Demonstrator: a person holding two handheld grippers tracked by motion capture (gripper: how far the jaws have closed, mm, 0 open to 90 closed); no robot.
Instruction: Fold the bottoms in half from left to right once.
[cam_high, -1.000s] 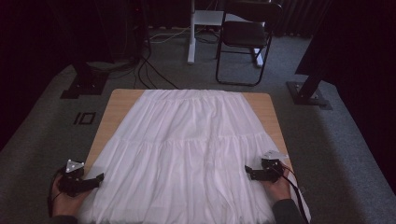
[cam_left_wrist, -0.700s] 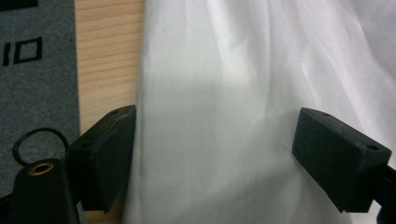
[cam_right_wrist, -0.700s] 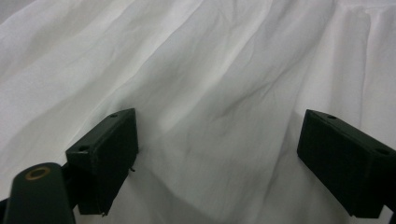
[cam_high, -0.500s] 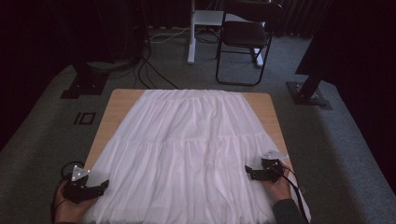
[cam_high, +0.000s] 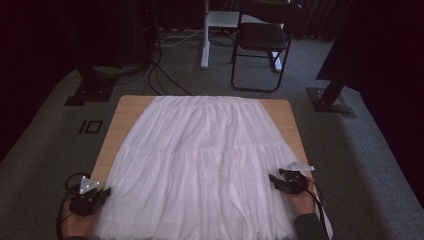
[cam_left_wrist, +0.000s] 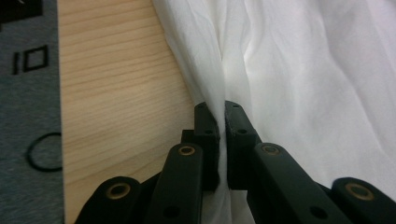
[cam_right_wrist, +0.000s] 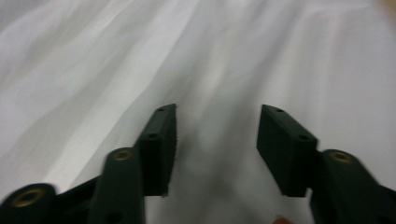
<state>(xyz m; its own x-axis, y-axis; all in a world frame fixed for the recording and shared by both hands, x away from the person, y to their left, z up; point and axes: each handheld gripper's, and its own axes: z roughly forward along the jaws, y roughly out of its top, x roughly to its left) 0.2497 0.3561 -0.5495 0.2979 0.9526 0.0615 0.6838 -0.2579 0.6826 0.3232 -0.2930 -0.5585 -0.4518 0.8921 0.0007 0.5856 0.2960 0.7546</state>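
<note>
White skirt (cam_high: 202, 165) lies spread flat on my wooden desk (cam_high: 127, 112), covering most of it. Its long axis runs away from me: gathered waistband at the far edge, wide hem at the near edge, spilling a bit over the front. Bare wood shows in strips on the left and right, wider toward the far corners.

Around the desk: grey carpet, a black folding chair (cam_high: 262, 42) beyond the far edge, a white post base next to it, dark stand feet on the floor at far left (cam_high: 90, 92) and far right (cam_high: 330, 100), and cables trailing on the floor behind. None of it sits on the skirt; nothing blocks either claw.

My left claw (cam_high: 102, 192) sits at the skirt's near left edge. In the left gripper view the left claw (cam_left_wrist: 222, 123) has just been closing and is clenched on a pinched fold of the skirt's side edge (cam_left_wrist: 280, 70), cloth squeezed between the jaws, bare desk (cam_left_wrist: 116, 93) to one side.

My right claw (cam_high: 274, 179) is at the near right edge. In the right gripper view it (cam_right_wrist: 217, 126) has just been closing, but the jaws are apart, resting over the cloth (cam_right_wrist: 187, 56) with fabric between them, not pinched yet. Picture is blurry there.
</note>
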